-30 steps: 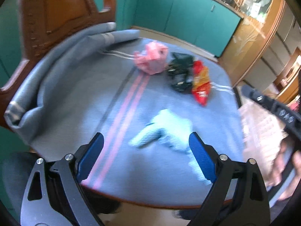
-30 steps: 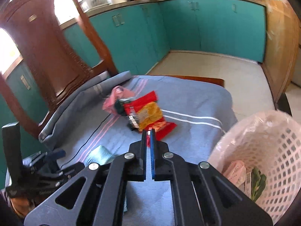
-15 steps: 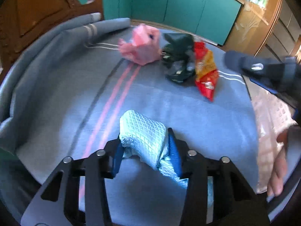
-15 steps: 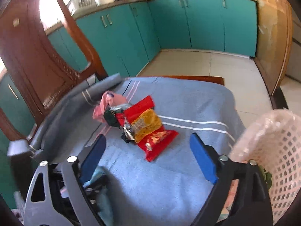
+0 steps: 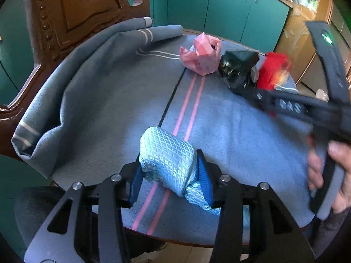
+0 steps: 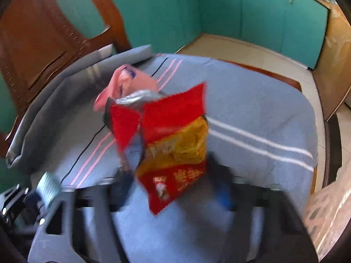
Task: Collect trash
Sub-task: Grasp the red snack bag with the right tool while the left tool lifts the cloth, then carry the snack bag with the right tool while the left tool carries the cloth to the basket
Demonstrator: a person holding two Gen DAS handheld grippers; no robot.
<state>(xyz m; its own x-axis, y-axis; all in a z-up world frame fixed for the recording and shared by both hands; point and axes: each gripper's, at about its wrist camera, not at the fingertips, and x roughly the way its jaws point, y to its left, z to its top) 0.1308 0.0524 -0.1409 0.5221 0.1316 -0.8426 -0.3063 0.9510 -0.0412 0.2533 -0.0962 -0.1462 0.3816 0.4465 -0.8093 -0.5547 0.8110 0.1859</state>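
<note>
Two grippers are at work over a table draped in a blue-grey cloth (image 5: 109, 100) with pink stripes down its middle. The left gripper (image 5: 171, 175) has its blue pads pressed on either side of a pale-blue quilted wrapper (image 5: 166, 160) near the table's close edge, and the log of the jaws has them easing a touch wider even so — the wrapper is bunched between them and bulges above the pads, one twisted end trailing down toward the cloth.

The right gripper (image 6: 173, 188) is smeared by motion, its jaws closing with the lower part of a red-and-yellow snack bag (image 6: 173, 144) between them. Whether the pads press the bag yet I cannot tell; the blur hides the contact. The bag stands up off the cloth, tilted, its silver inner lining showing at the torn top.

Farther along the table, past the stripes, lie a crumpled pink plastic bag (image 5: 201, 54) and a black plastic bag (image 5: 237, 68) just beside it — the red bag sits right next to the black one in the left view. A hand (image 5: 331, 175) grips the right gripper's handle at the right edge of that view.

At the lower right of the right wrist's view a pale lattice basket (image 6: 326, 214) shows its wall, just off the table's corner. A carved wooden chair (image 5: 72, 15) stands behind the bunched-up cloth, and teal cabinets (image 6: 241, 11) line the wall beyond.
</note>
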